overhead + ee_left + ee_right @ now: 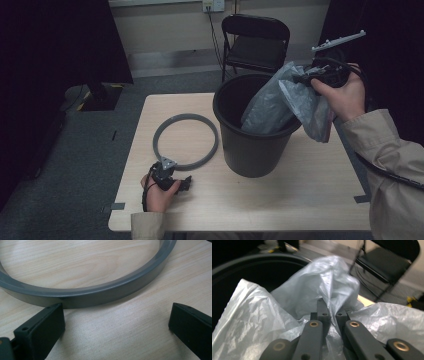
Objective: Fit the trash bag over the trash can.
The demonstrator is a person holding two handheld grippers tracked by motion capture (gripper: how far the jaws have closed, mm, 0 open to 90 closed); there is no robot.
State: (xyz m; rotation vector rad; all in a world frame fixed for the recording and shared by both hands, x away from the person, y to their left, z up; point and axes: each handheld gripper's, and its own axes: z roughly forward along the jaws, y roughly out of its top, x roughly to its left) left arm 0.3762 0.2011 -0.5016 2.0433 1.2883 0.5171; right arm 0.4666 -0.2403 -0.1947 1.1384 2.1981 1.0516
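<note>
Pale wood surface (310,185) is carrying my bin (250,145). My right hand-held gripper (329,315) is pinching the bag (280,105), half inside, not yet spread over the rim. My left hand-held gripper (117,320) is gaping by the untouched ring (186,141).

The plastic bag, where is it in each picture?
High view: the plastic bag hangs at upper right, draped over the bin's rim, pinched by the right gripper.
Right gripper view: the bag spreads around the shut jaws.
Shared landmark: the black bin, also.
</note>
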